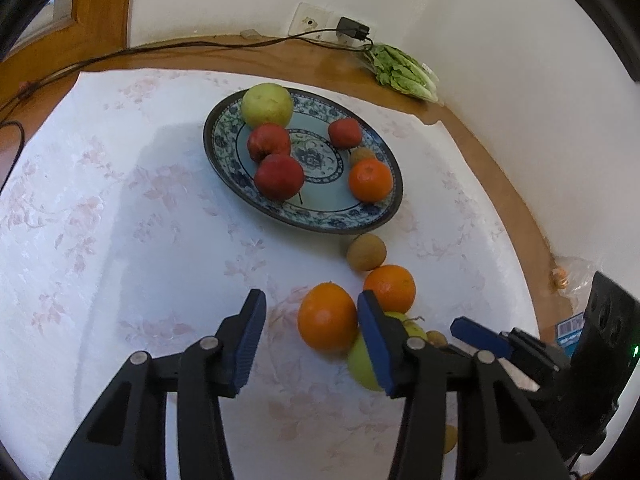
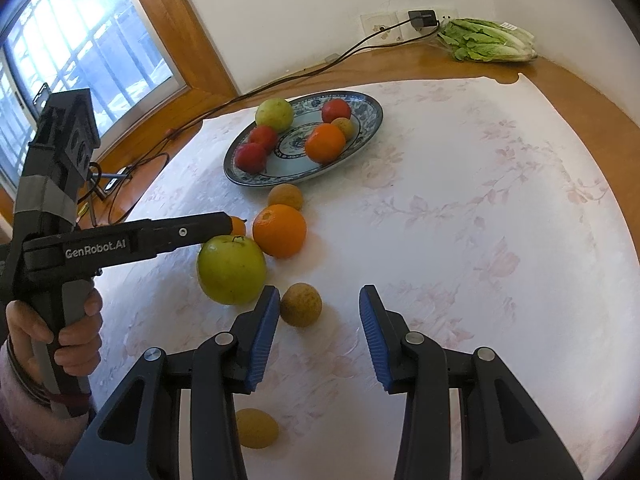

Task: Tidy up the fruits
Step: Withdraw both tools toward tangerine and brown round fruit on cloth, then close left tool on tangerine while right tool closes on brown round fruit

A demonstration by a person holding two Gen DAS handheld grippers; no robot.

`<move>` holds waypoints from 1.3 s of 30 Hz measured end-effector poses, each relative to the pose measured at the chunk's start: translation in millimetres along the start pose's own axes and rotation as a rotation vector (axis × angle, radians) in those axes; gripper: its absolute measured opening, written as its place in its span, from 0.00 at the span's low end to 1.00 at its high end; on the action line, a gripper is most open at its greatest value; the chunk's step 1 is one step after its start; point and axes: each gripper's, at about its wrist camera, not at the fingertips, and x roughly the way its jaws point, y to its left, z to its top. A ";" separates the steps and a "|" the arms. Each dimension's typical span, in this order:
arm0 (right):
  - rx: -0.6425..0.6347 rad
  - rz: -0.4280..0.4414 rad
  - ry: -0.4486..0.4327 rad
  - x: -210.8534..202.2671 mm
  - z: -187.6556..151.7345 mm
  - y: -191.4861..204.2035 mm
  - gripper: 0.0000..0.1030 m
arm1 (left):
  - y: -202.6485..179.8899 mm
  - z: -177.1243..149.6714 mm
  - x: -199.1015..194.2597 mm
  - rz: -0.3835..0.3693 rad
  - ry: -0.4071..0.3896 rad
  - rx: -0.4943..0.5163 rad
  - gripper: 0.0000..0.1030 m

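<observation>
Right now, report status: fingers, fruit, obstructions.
Left gripper open, orange between the fingers, not gripped. Right gripper open, empty. Plate holds six fruits; others loose on cloth. Green apple crowds the orange.

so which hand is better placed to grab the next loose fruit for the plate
Left, probably. The left gripper already has the loose round orange at its fingertips, pads not yet pressing. The right gripper hangs open over bare floral tablecloth, the small brown round fruit beside its left finger.
</observation>
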 end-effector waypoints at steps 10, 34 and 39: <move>-0.002 -0.019 0.005 -1.7 -2.7 2.9 0.42 | 0.4 0.9 5.2 -0.070 0.021 -0.020 0.32; 0.031 -0.035 -0.001 4.7 -0.5 -8.7 0.25 | -15.6 -11.4 5.5 0.105 -0.030 0.122 0.33; 0.028 -0.034 -0.004 4.7 -0.5 -8.3 0.25 | -15.2 -10.5 5.2 0.099 -0.027 0.116 0.33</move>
